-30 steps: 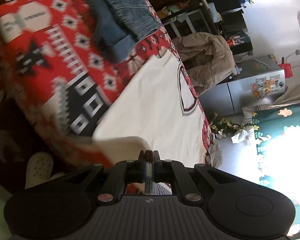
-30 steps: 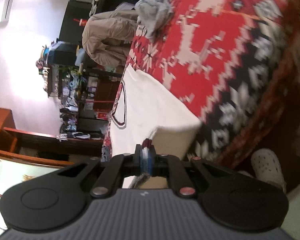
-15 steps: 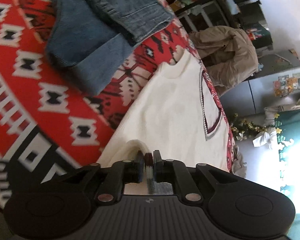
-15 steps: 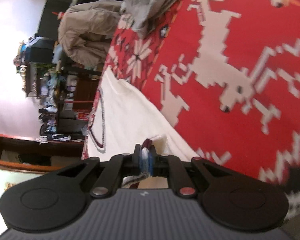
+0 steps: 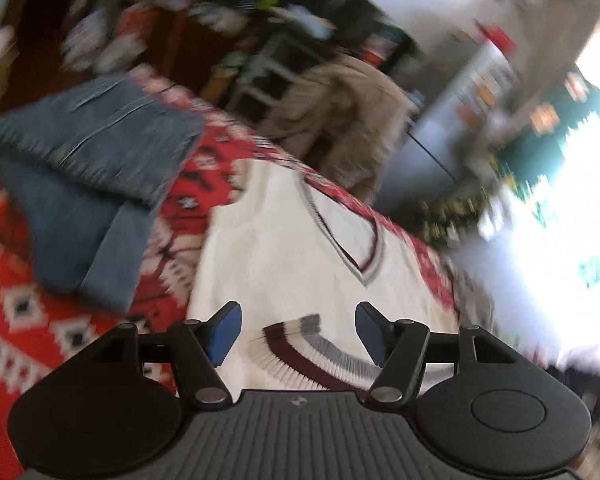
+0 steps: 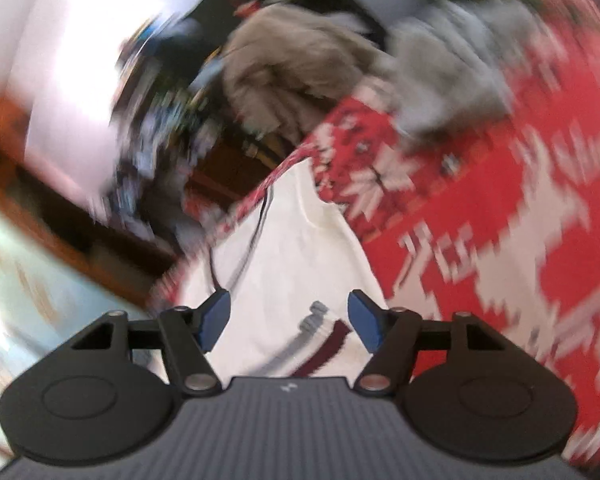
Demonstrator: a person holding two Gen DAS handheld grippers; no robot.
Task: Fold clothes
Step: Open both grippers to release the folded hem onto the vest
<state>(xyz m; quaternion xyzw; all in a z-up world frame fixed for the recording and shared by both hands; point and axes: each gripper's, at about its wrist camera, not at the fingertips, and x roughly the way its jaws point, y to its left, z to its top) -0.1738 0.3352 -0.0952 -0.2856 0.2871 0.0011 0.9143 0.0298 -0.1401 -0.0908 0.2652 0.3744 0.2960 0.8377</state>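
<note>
A white knit V-neck vest [image 5: 292, 256] with maroon and grey trim lies on the red patterned blanket [image 5: 16, 312]. Its striped hem [image 5: 320, 352] is folded up onto the body and lies below my left gripper [image 5: 298, 330], which is open and empty. In the right wrist view the vest [image 6: 300, 256] stretches away from me. Its striped hem [image 6: 320, 340] lies below my right gripper [image 6: 288, 320], also open and empty. Both views are motion-blurred.
Folded blue jeans [image 5: 92, 160] lie on the blanket left of the vest. A grey garment [image 6: 452, 68] lies crumpled at the blanket's far right. A beige coat [image 5: 340, 120] hangs behind the bed. Cluttered shelves [image 5: 220, 8] stand farther back.
Both grippers were shut on the vest's hem and carried it forward over the body. Now both are open, and the hem lies released on the vest.
</note>
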